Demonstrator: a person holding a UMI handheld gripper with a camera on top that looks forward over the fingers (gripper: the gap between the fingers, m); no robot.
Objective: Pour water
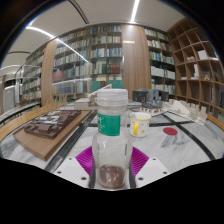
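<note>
Gripper (111, 160) closed on a clear plastic bottle (111, 135): both purple pads (86, 157) press against its lower sides, one on each flank. Bottle stands upright between the fingers, with a white cap (111, 98) on top and a green label band (111, 123) around its upper body. Something dark reddish-brown sits at the bottle's base (contents or the bottom seen through the plastic, cannot tell which).

Beyond the bottle, on the pale marbled table (190, 140): a small clear cup (141, 122) with a yellow mark on it, just to the right of the bottle and a little further off. Further right, a small round red object (170, 131) lies flat on the table. To the left, a wooden tray (52, 128) holding dark items, angled away from the fingers.

Background: tall bookshelves (95, 62) packed with books, running across the room, with open wooden cubbies (193, 60) to the right. Long strip lights (134, 10) overhead on the ceiling.
</note>
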